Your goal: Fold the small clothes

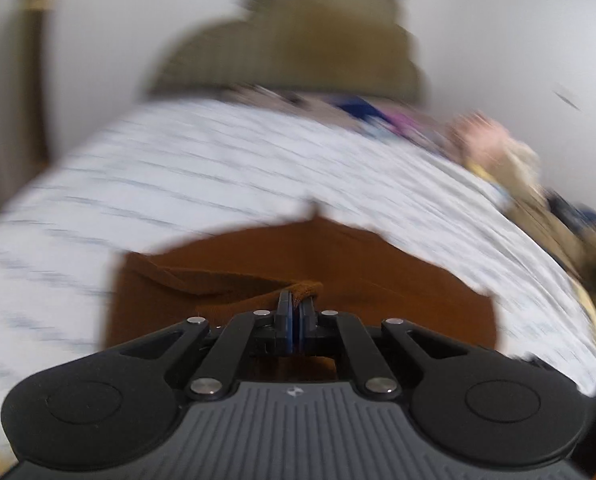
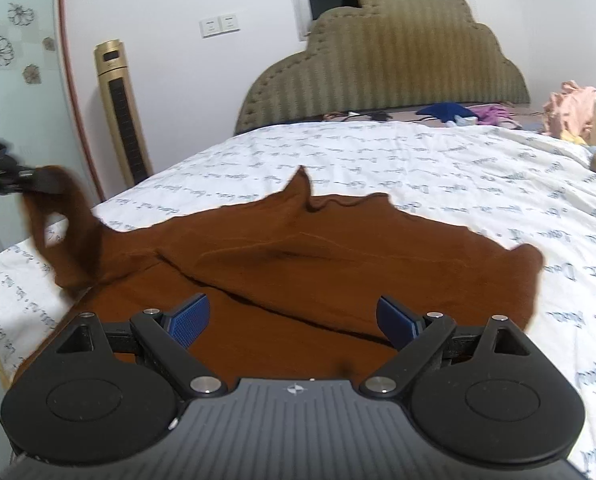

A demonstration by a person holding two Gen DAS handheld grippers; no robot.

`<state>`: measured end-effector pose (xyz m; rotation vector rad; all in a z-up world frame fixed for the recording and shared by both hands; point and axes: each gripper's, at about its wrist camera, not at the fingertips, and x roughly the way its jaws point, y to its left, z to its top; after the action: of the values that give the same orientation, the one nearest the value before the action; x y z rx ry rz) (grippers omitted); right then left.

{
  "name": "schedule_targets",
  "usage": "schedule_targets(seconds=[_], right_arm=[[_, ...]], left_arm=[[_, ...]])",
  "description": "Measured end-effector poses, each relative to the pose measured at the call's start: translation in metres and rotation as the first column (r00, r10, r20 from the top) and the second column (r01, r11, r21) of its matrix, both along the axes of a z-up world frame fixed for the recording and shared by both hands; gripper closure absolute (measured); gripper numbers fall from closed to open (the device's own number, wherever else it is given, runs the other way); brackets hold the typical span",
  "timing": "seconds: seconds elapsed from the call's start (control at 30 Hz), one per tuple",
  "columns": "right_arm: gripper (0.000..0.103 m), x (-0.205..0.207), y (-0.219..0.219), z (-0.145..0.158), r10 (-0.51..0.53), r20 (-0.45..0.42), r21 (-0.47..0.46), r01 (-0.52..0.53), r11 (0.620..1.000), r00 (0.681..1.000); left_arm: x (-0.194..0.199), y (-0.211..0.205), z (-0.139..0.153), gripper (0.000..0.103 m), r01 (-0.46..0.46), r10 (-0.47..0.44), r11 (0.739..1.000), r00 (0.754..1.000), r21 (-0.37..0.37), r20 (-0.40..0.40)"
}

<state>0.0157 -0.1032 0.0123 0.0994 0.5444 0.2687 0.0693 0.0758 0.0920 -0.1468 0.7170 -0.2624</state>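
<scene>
A brown garment (image 2: pixel 317 264) lies spread on the white printed bed sheet (image 2: pixel 417 160). My left gripper (image 1: pixel 296 300) is shut on an edge of the brown garment (image 1: pixel 258 276). In the right wrist view it shows at the far left (image 2: pixel 26 180), holding a sleeve or corner lifted above the bed. My right gripper (image 2: pixel 294 320) is open and empty, its blue pads (image 2: pixel 190 318) spread just above the near part of the garment. The left wrist view is motion-blurred.
A padded olive headboard (image 2: pixel 385 60) stands at the far end. Blue and purple clothes (image 2: pixel 457 112) lie near it, and a pink and cream pile (image 2: pixel 577 116) sits at the right edge. A gold tower fan (image 2: pixel 122 116) stands left of the bed.
</scene>
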Motion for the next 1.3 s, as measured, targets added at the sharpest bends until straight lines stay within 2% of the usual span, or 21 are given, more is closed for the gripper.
schedule_targets(seconds=[0.07,0.1,0.17,0.2,0.23,0.27,0.3,0.37,0.4,0.47,0.5,0.57,0.6,0.63,0.8,0.87,0.93,1.03,1.1,1.2,1.3], right_arm=[[0.014,-0.004,-0.009,-0.001,-0.030,0.003,-0.006,0.030,1.000,1.000],[0.014,-0.005,-0.014,-0.002,-0.049,0.004,-0.002,0.049,0.999,0.999],[0.014,-0.007,-0.027,-0.003,-0.085,0.002,0.022,0.085,0.996,0.996],[0.014,-0.008,-0.033,-0.003,-0.102,0.001,0.038,0.102,0.994,0.995],[0.014,-0.009,-0.039,-0.004,-0.119,0.000,0.052,0.119,0.992,0.993],[0.014,-0.010,-0.044,-0.006,-0.132,-0.001,0.062,0.132,0.989,0.991],[0.014,-0.010,-0.049,-0.007,-0.144,-0.004,0.072,0.144,0.987,0.990],[0.014,-0.011,-0.056,-0.011,-0.154,-0.019,0.104,0.155,0.983,0.988],[0.014,-0.011,-0.059,-0.014,-0.146,-0.032,0.133,0.149,0.980,0.989],[0.014,-0.009,-0.065,-0.020,-0.102,-0.075,0.239,0.117,0.964,0.992],[0.014,-0.007,-0.067,-0.025,-0.069,-0.098,0.307,0.096,0.947,0.993],[0.014,-0.001,-0.070,-0.035,0.007,-0.137,0.431,0.053,0.901,0.991],[0.014,0.002,-0.068,-0.039,0.036,-0.148,0.461,0.036,0.886,0.988],[0.014,0.004,-0.063,-0.042,0.059,-0.153,0.457,0.018,0.889,0.987],[0.014,0.010,-0.021,-0.036,0.094,-0.129,0.252,-0.059,0.966,0.987],[0.012,0.011,0.004,-0.031,0.077,-0.116,0.075,-0.068,0.995,0.990],[0.005,0.007,0.034,-0.029,0.068,-0.068,-0.148,-0.077,0.986,0.995],[0.002,-0.001,0.067,-0.032,0.047,0.054,-0.391,-0.022,0.920,0.997],[0.002,-0.003,0.080,-0.037,-0.038,0.176,-0.525,0.126,0.842,0.984],[0.001,-0.010,0.077,-0.040,-0.146,0.364,-0.625,0.358,0.694,0.920],[0.001,-0.016,0.058,-0.036,-0.205,0.467,-0.657,0.493,0.570,0.860]], left_arm=[[0.022,-0.026,-0.022,0.096,0.130,-0.136,0.989,0.986,-0.072,-0.099],[0.037,-0.038,-0.036,0.095,0.187,-0.209,0.974,0.959,-0.124,-0.191],[0.056,-0.043,-0.063,0.095,0.203,-0.286,0.944,0.896,-0.260,-0.340],[0.061,-0.043,-0.073,0.094,0.190,-0.307,0.928,0.877,-0.321,-0.369],[0.064,-0.040,-0.079,0.094,0.176,-0.314,0.918,0.871,-0.355,-0.379],[0.063,-0.036,-0.081,0.092,0.164,-0.302,0.919,0.876,-0.359,-0.375],[0.061,-0.031,-0.079,0.089,0.154,-0.280,0.926,0.892,-0.345,-0.355],[0.048,-0.021,-0.073,0.069,0.125,-0.212,0.949,0.932,-0.288,-0.295],[0.043,-0.014,-0.067,0.062,0.097,-0.163,0.963,0.954,-0.253,-0.252],[0.033,-0.001,-0.055,0.027,0.035,-0.065,0.982,0.985,-0.184,-0.160],[0.028,0.005,-0.050,0.023,0.007,-0.025,0.989,0.993,-0.151,-0.116],[0.019,0.011,-0.041,0.022,-0.009,0.002,0.995,0.998,-0.103,-0.068],[0.016,0.015,-0.041,0.022,-0.006,0.001,0.996,0.998,-0.086,-0.057],[0.013,0.018,-0.041,0.022,-0.003,0.000,0.998,0.999,-0.068,-0.050],[0.010,0.021,-0.060,0.022,-0.074,0.076,0.996,0.995,0.045,-0.066],[0.015,0.018,-0.067,0.022,-0.096,0.102,0.992,0.992,0.076,-0.079],[0.016,0.020,-0.072,0.022,-0.105,0.112,0.991,0.989,0.082,-0.092],[0.015,0.019,-0.079,0.022,-0.108,0.115,0.991,0.988,0.076,-0.102],[0.009,0.021,-0.078,0.022,-0.109,0.117,0.991,0.988,0.084,-0.096],[0.006,0.022,-0.079,0.022,-0.113,0.122,0.988,0.989,0.106,-0.084],[0.009,0.023,-0.083,0.022,-0.118,0.129,0.986,0.988,0.116,-0.090]])
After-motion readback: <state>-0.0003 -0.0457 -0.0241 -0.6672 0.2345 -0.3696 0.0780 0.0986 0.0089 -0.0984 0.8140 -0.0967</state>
